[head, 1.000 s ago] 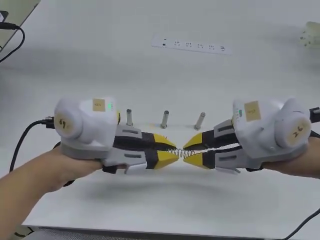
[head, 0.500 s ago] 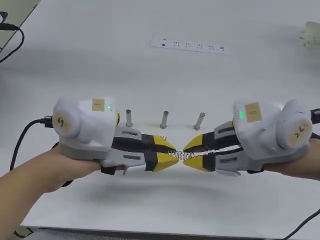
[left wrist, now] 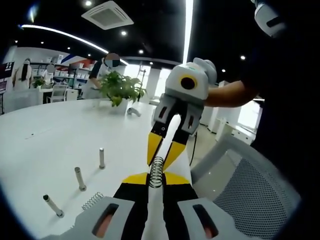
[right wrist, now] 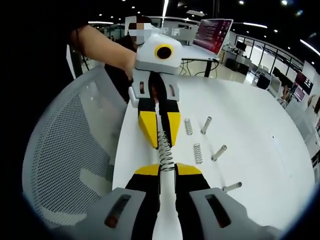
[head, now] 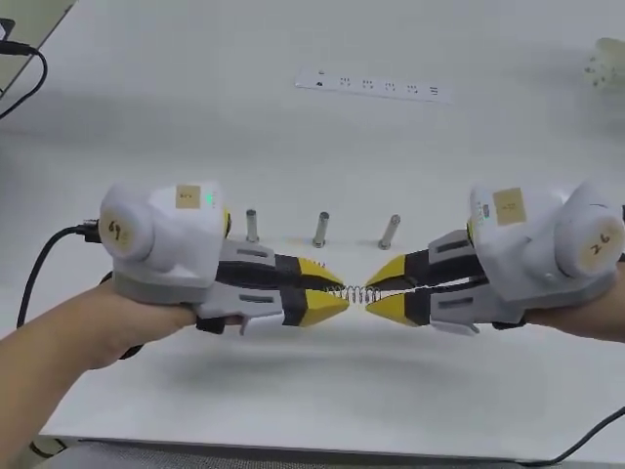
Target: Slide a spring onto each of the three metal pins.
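Three upright metal pins [head: 252, 225] [head: 320, 230] [head: 390, 232] stand in a row on the white table [head: 312, 381], all bare. In front of them, above the table, my left gripper [head: 342, 291] and right gripper [head: 371, 291] point at each other tip to tip. A small spring [head: 356, 291] stretches between them, each gripper shut on one end. The left gripper view shows the spring [left wrist: 156, 169] running from my left gripper [left wrist: 156, 177] to the right gripper [left wrist: 161, 159]. Two loose springs [right wrist: 188, 126] [right wrist: 198, 153] lie beside the pins [right wrist: 205, 125] in the right gripper view.
A white power strip [head: 371, 88] lies far back on the table, and a black cable [head: 29, 59] runs at the far left. A small white object [head: 607, 63] sits at the far right edge. A grey mesh chair [right wrist: 65, 150] stands at the table's near edge.
The right gripper has drawn a little to the right, away from the left one. The gap between the tips has widened and the spring is stretched longer.
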Available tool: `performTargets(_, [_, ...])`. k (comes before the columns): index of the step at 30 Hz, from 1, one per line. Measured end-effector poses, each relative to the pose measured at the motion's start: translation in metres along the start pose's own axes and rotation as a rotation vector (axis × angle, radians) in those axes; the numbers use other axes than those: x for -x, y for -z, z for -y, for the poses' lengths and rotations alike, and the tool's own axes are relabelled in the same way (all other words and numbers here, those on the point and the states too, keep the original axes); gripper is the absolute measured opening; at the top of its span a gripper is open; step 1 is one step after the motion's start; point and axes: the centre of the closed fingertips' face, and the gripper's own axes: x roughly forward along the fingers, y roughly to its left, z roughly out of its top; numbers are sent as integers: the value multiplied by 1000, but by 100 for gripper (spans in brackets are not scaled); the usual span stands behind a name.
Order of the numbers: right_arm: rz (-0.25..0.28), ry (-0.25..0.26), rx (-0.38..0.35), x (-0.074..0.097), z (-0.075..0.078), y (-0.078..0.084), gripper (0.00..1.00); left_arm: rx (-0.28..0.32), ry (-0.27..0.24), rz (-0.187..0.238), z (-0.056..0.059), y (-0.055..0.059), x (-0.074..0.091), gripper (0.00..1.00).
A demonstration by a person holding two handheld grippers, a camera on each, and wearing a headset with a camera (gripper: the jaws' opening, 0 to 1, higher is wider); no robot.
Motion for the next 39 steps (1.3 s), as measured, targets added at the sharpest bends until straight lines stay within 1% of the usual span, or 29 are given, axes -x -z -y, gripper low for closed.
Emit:
performTargets(3, [1, -3, 3, 2, -1, -3, 7, 2, 2, 1, 1, 0, 0, 2])
performTargets(5, [8, -4, 31, 3, -2, -6, 7, -13, -2, -4, 1, 2, 0, 2])
performTargets(7, [9, -7, 30, 4, -2, -7, 7, -14, -1, -3, 1, 2, 0, 2])
performTargets(9, [8, -10, 49, 5, -3, -9, 7, -13, -2, -2, 2, 1, 0, 2])
performTargets(12, [16, -13, 48, 8, -3, -14, 7, -15, 0, -2, 2, 1, 1, 2])
performTargets(17, [41, -20, 17, 11, -1, -21, 7, -9, -1, 12, 1, -2, 3, 2])
performTargets(20, [54, -32, 5, 12, -1, -24, 7, 1, 5, 19, 0, -3, 6, 2])
performTargets(25, [67, -54, 11, 10, -5, -28, 7, 20, 26, 25, 3, -3, 11, 2])
performTargets(30, [62, -71, 23, 9, -7, -30, 7, 25, 38, 22, 6, -3, 13, 2])
performTargets(33, [52, -74, 36, 8, -7, -30, 7, 13, 35, 15, 6, -2, 12, 2])
performTargets(39, [44, -72, 53, 10, -6, -30, 7, 3, 26, 20, 6, -3, 11, 2])
